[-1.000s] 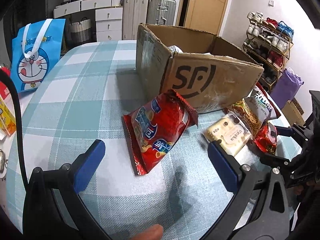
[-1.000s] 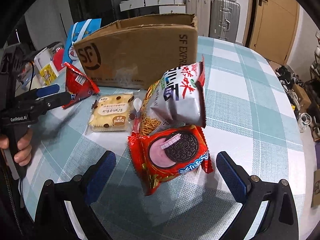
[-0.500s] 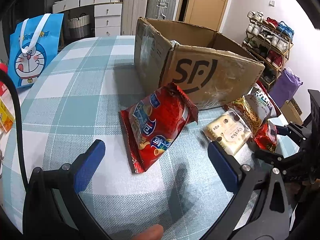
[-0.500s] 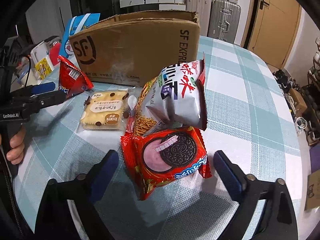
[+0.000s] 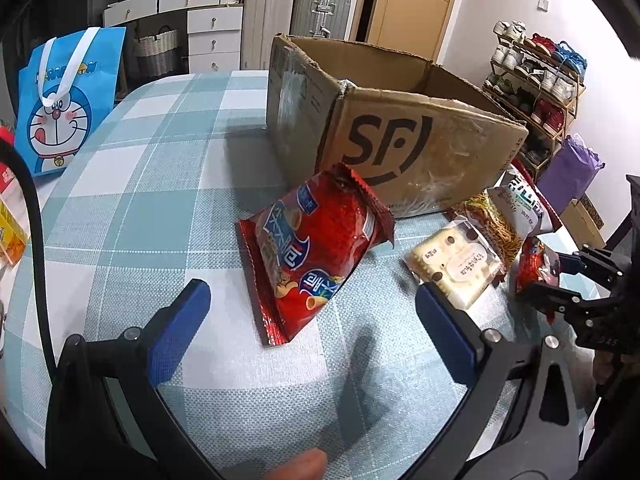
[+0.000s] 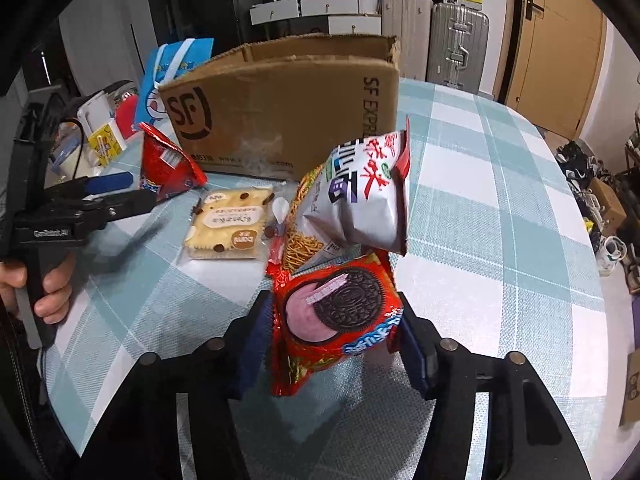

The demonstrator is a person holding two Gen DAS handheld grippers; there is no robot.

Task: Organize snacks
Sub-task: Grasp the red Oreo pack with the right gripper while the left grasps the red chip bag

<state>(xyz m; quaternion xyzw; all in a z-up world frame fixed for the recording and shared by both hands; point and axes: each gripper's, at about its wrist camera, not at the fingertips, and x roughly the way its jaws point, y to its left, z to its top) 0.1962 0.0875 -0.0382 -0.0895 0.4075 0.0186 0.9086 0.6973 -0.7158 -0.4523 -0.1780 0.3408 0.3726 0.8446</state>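
Now our right gripper (image 6: pixel 334 340) clamps its blue pads on the red cookie packet with the chocolate sandwich biscuit picture (image 6: pixel 336 316), low over the checked tablecloth (image 6: pixel 500 208) near the brown cardboard SF box (image 6: pixel 288 116). Half a second ago those jaws stood wide around it, so the pick has begun. Our left gripper (image 5: pixel 310 314), jaws wide and empty as before, hangs over the red crinkled snack bag (image 5: pixel 312 248).

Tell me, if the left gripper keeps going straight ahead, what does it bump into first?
Most likely the red chip bag, lying on the table right between and ahead of the open left gripper. Behind it stands the cardboard box. Depth is hard to judge.
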